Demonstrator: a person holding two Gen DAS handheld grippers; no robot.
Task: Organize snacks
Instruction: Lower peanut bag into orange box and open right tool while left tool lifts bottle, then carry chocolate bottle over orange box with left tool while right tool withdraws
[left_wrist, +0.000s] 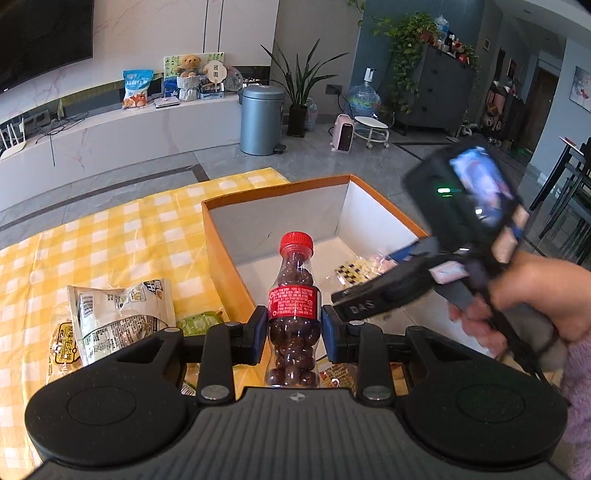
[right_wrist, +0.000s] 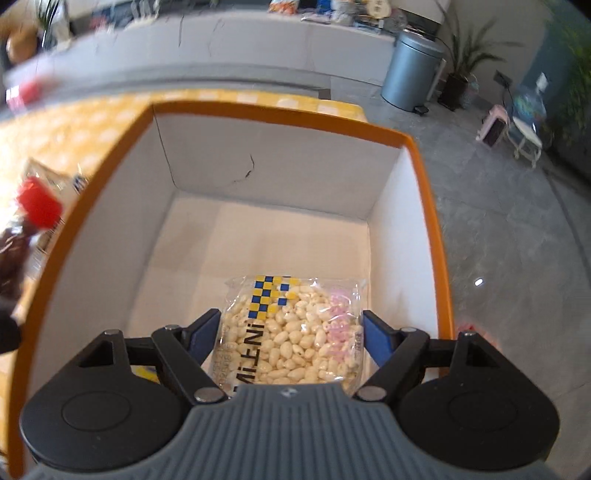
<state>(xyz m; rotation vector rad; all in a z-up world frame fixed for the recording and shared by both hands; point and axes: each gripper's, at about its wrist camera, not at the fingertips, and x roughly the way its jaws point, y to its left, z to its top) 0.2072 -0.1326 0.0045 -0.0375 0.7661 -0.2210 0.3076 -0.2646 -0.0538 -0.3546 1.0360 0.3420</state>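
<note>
Snacks split across both grippers: left gripper (left_wrist: 294, 334) is pinching a small clear bottle (left_wrist: 294, 314) of chocolate balls, red cap up, red label at pad height, blue pads pressed on both sides of its waist. Bottle stands upright between the fingers, just outside the near-left wall of the orange box (left_wrist: 221, 254), over the yellow checked tabletop (left_wrist: 110, 229). Left of that gripper on the tabletop: a grey-white snack packet (left_wrist: 122, 317), a green packet (left_wrist: 201, 322) just beside the left finger. Right gripper (right_wrist: 291, 338) is spread wide around a clear puffed-rice bag (right_wrist: 295, 332) with a blue-yellow checker print; bag fills the gap and the blue pads sit at its left and right edges, can't tell if they actually press. Bag is inside the orange box (right_wrist: 432, 229), low over its white floor, near the front-right corner. Left wrist view shows the right gripper (left_wrist: 369, 291) blurred, reaching into the box from the right, with the person's hand (left_wrist: 535, 295) on its handle.
</note>
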